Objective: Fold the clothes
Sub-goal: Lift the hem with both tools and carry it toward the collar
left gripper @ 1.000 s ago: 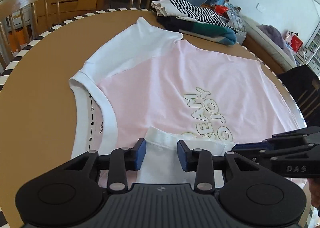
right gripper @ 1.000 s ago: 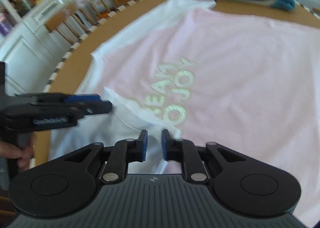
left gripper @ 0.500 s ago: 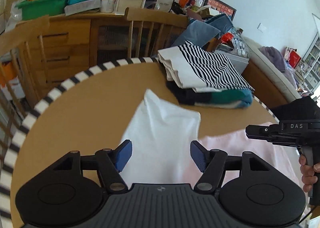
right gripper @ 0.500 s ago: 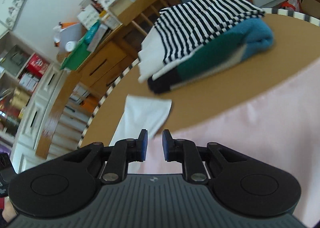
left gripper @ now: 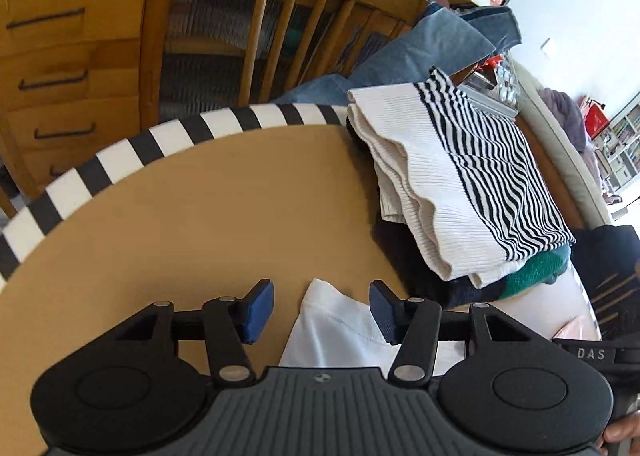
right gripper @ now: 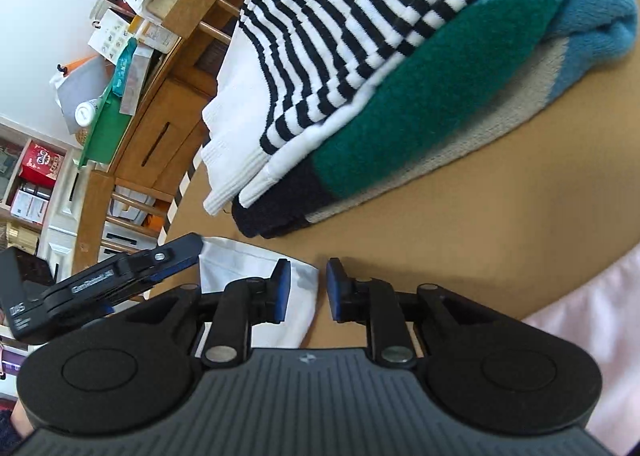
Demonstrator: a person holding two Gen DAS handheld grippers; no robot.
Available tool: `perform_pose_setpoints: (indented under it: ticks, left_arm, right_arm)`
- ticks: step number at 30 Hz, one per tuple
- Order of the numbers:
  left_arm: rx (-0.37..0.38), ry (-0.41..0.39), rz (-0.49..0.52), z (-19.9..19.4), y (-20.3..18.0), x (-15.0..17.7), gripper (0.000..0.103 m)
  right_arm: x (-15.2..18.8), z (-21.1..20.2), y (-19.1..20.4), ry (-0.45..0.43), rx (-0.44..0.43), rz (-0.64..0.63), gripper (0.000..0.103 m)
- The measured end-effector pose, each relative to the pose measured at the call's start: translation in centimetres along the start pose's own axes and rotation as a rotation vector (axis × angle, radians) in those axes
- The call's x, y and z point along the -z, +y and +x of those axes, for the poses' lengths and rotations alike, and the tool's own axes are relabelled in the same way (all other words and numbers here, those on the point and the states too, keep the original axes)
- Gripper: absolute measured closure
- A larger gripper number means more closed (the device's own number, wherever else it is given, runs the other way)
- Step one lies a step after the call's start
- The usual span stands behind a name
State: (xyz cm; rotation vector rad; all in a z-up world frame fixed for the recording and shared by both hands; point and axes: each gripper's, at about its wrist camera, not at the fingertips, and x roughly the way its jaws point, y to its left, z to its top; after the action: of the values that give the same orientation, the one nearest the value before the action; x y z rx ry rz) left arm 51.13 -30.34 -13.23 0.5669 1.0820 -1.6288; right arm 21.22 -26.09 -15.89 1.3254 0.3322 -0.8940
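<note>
The left hand-held gripper (left gripper: 322, 308) has its blue pads spread wide apart and grasps nothing. The white sleeve (left gripper: 336, 330) of the T-shirt lies flat on the tabletop (left gripper: 208, 224) under the gap between them, its pointed corner reaching forward just past the pad tips; whether the pads touch the cloth cannot be told. The right hand-held gripper (right gripper: 307, 290) is also released, with a narrower gap. The same white sleeve (right gripper: 248, 260) lies under and beside its left pad, the hemmed edge curling near the gap, while bare brown tabletop (right gripper: 460, 216) shows under its right pad.

The garment is white at the sleeve and pale pink in the body. A strip of pink body (left gripper: 568, 312) shows off to the right of the left hand-held gripper, and a pink patch (right gripper: 600, 316) to the right of the right one.

Ahead and to the right of both lies a pile of folded clothes: a black-and-white striped knit (left gripper: 472, 184) on top of a green, blue and beige sweater (right gripper: 440, 104), well clear of the sleeve.

The left wrist view alone shows the striped black-and-white table edge (left gripper: 160, 140), a wooden chair back (left gripper: 304, 16), a wooden cabinet with drawers (left gripper: 72, 56) and draped jeans (left gripper: 420, 52). The right wrist view alone shows the left hand-held gripper from the side, just left of the sleeve, and a cluttered sideboard (right gripper: 132, 36) with boxes beyond.
</note>
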Motion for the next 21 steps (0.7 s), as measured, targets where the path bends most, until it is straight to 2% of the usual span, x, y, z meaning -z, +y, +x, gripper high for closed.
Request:
perform_pose_setpoints:
  ticks: [4, 5, 6, 7, 8, 11, 13, 18, 21]
  left_arm:
    - [0.017, -0.009, 0.002, 0.2, 0.3, 0.2, 0.049]
    - [0.017, -0.006, -0.015, 0.2, 0.4, 0.1, 0.056]
    - [0.016, 0.000, -0.032, 0.3, 0.5, 0.1, 0.073]
    - [0.013, 0.012, -0.045, 0.5, 0.6, 0.1, 0.083]
    - [0.009, 0.028, -0.058, 0.6, 0.6, 0.2, 0.095]
    - [0.013, 0.011, -0.076, -0.3, 0.5, 0.6, 0.098]
    - [0.043, -0.022, -0.135, -1.8, 0.7, 0.8, 0.099]
    - [0.082, -0.101, -0.149, -7.9, -0.5, 2.0, 0.099]
    - [0.092, -0.153, -0.169, -12.6, -1.3, 4.6, 0.098]
  right_arm:
    - [0.1, 0.2, 0.3, -0.001, -0.007, -0.023, 0.083]
    - [0.1, 0.3, 0.6, -0.002, 0.001, -0.038, 0.084]
    - [0.1, 0.5, 0.9, -0.004, 0.010, -0.054, 0.088]
    - [0.1, 0.8, 1.3, 0.000, 0.028, -0.076, 0.096]
    - [0.0, 1.2, 1.8, 0.005, 0.045, -0.099, 0.099]
    - [0.3, 0.5, 2.6, -0.019, 0.044, -0.130, 0.100]
    - [0.6, -0.6, 3.4, -0.038, 0.032, -0.160, 0.100]
    - [1.6, -4.8, 6.2, -0.091, -0.026, -0.264, 0.100]
    - [3.6, -8.3, 7.4, -0.116, -0.079, -0.358, 0.100]
